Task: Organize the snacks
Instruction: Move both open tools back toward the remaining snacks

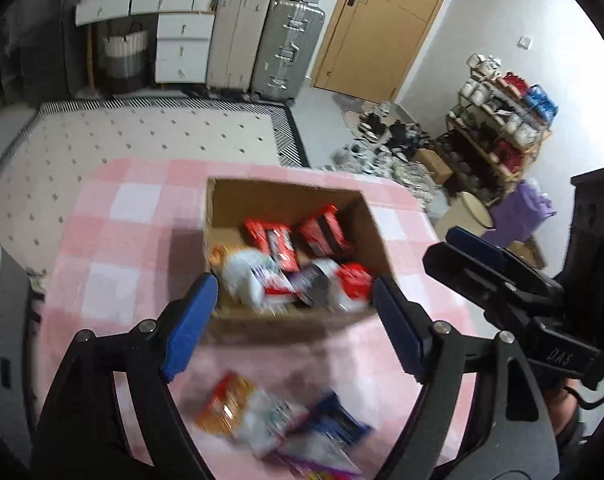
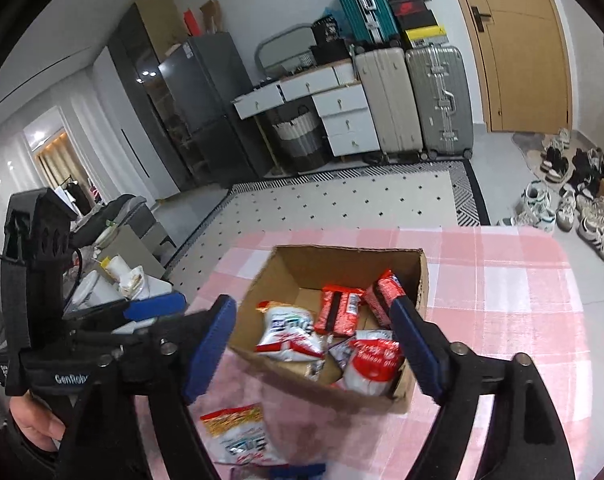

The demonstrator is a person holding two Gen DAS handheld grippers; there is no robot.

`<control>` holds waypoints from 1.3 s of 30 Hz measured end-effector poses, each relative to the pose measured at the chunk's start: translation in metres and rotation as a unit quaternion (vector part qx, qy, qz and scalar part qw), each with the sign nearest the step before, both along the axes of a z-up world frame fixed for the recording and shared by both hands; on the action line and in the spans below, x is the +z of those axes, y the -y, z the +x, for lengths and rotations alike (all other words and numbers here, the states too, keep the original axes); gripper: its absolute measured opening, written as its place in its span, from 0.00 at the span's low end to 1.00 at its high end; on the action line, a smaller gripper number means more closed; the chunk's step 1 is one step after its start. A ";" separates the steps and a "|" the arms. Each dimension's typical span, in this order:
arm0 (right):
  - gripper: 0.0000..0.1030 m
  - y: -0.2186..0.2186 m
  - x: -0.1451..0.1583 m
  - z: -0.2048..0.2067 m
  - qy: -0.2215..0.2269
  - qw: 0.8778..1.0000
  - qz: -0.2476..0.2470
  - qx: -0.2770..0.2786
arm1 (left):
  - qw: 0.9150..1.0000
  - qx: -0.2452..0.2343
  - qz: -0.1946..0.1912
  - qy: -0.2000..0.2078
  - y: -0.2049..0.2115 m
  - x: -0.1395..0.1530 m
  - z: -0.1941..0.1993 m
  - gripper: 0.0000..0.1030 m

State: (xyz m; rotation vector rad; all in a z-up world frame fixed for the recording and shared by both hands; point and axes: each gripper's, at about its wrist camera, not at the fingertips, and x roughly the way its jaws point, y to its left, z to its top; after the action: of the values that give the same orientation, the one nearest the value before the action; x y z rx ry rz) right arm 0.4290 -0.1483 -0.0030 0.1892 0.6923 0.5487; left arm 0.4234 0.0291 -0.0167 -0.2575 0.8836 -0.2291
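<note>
On the pink-and-white checked tablecloth (image 2: pixel 502 280) sits the open brown cardboard box (image 2: pixel 302 264), toward the far edge of the table, and both my claws hang above the near side of it.

From my right wrist view I see what the left one hides: the dark fridge (image 2: pixel 205 92) and cabinets at the far wall, a low side table cluttered with white things (image 2: pixel 117 280), and my left hand's fingers (image 2: pixel 33 420) wrapped under the other tool. My left wrist view alone shows the wooden shoe rack (image 1: pixel 502 128) crowded with shoes and a purple bag (image 1: pixel 522 208) on the floor beside it.

My left gripper (image 1: pixel 293 320) is spread wide, its blue pads (image 1: pixel 189 324) framing the box's near wall and pinching nothing. My right gripper (image 2: pixel 314 344) is likewise spread wide and bare, tilted down over the box's near left corner. In the left view my right gripper pokes in from the right edge, side-on.

Inside the box lie red-and-black snack packets (image 2: pixel 342 312) toward the back, with white pouches with red print (image 2: pixel 289 332) at the front, piled loosely and overlapping. Outside the box, near the table's near edge, lies a white pouch with an orange-yellow top (image 2: pixel 233 428), and just beside it a blue-and-white packet (image 1: pixel 334 424), blurred in the left view.
</note>
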 end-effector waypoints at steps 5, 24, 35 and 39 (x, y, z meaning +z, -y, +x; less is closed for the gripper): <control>0.85 0.013 0.011 -0.053 0.013 1.000 0.019 0.006 | 1.000 -0.011 -0.012 0.019 0.003 0.026 -0.054 0.76; 0.90 0.043 0.024 -0.231 0.045 0.998 0.045 -0.009 | 0.991 -0.021 0.036 0.127 0.018 0.083 -0.233 0.80; 0.92 0.037 0.026 -0.283 0.053 0.998 0.044 -0.003 | 0.989 -0.032 0.037 0.140 0.030 0.085 -0.292 0.84; 0.92 0.037 0.021 -0.291 0.053 0.998 0.044 -0.005 | 0.990 -0.032 0.038 0.135 0.032 0.080 -0.301 0.85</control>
State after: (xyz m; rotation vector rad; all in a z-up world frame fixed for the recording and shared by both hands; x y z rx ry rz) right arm 0.1378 -0.1856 0.0183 0.2444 0.5650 0.5763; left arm 0.1226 -0.0026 0.0632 -0.1232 0.6319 -0.2817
